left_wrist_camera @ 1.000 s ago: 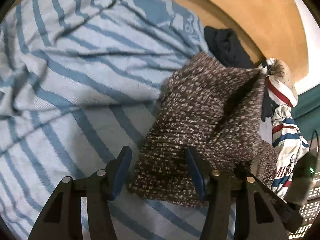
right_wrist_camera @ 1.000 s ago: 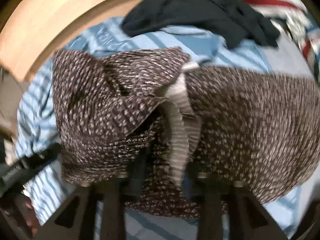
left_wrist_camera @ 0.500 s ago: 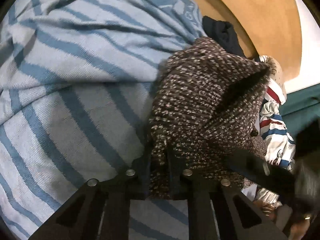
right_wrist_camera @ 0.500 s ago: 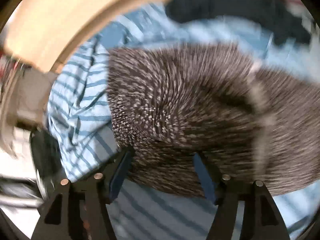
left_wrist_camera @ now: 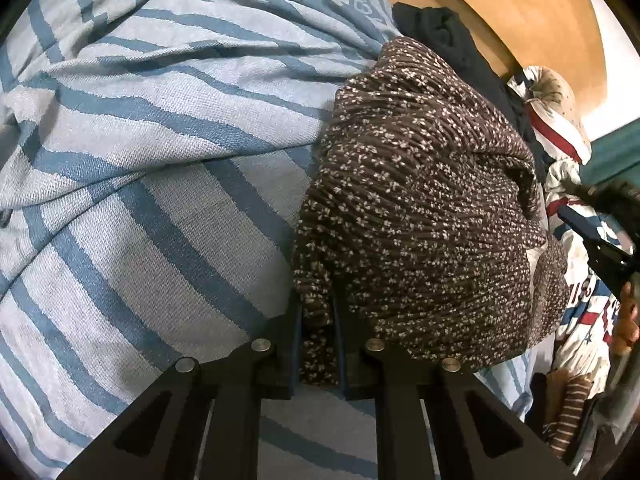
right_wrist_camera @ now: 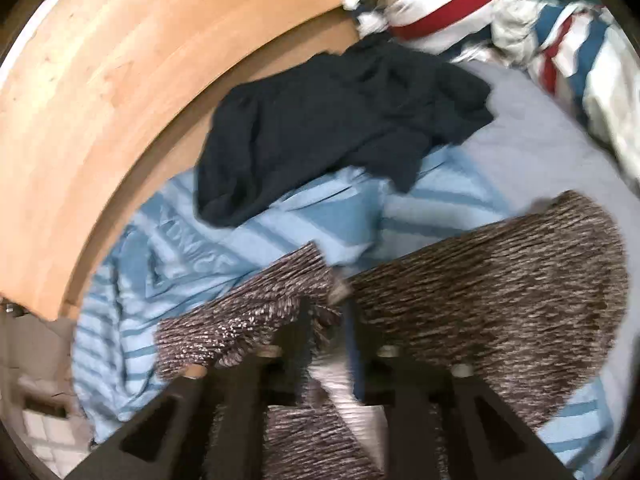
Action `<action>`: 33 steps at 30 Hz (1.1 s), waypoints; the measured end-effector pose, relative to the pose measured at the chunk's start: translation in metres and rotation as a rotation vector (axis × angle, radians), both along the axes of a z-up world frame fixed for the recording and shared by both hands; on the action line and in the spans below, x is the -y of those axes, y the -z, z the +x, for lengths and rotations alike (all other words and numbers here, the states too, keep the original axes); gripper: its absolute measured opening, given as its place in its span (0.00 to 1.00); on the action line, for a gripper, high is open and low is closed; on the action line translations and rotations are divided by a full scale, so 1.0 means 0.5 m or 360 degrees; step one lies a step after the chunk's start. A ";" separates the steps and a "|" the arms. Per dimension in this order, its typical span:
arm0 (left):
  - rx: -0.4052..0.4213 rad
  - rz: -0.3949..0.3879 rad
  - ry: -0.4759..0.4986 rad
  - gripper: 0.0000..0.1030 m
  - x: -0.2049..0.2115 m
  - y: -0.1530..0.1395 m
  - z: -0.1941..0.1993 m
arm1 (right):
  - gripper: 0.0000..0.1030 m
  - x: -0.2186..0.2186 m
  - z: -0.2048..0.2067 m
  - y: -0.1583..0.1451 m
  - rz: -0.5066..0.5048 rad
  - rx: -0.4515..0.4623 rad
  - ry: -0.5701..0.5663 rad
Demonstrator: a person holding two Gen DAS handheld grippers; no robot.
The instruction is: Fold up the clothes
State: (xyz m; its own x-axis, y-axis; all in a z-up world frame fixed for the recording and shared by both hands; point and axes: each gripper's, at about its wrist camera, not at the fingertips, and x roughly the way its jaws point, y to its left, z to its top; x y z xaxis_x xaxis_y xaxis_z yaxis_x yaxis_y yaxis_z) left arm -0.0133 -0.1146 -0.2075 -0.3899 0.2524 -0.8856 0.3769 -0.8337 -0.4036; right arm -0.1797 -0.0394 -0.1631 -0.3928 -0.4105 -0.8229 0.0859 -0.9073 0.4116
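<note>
Brown speckled knit garment (left_wrist_camera: 420,216) — task item, lying bunched on the striped blue bedspread (left_wrist_camera: 140,168), both claws on it.

1. L gripper (left_wrist_camera: 318,344): nearest in left view. I'm seeing the jaws nearly together, pinching a narrow fold at the garment's near edge; cloth is running up btwn the fingers.
2. R gripper (right_wrist_camera: 328,344): nearest in right view. Jaws are drawn close, clamping a gathered bit of brown knit plus what looks like a pale ribbed strip (right_wrist_camera: 344,396), prob. lining or waistband. View is blurred, so I'm judging this w/ some caution.
3. Garment body: is mounding up beyond the L claw, spreading wide to the right in the right view; not flat, no clean crease showing.
4. Dark navy garment (right_wrist_camera: 340,128): is lying crumpled farther back, near the wooden headboard (right_wrist_camera: 120,92).
5. Red/white/blue cloth heap (right_wrist_camera: 520,12): farthest, at the side.

Step in hand, my judgement: I'm holding two edge points, mid-fold or mid-spread; can't tell which. Next move is calling for both grips kept firm and tension kept even so the knit isn't slipping or dragging the bedspread.
</note>
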 end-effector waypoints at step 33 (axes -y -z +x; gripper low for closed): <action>0.0218 0.0255 0.0061 0.13 -0.004 0.041 -0.037 | 0.16 0.478 0.017 0.063 0.0644 0.0212 -0.1266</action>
State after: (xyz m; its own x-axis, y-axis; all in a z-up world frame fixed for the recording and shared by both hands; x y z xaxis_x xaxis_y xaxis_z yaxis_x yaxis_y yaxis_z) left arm -0.0320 -0.1127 -0.2282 -0.2560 0.4065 -0.8771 0.4068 -0.7778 -0.4792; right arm -0.1713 -0.2786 -0.1944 -0.0077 -0.1894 -0.9819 0.7244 -0.6779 0.1251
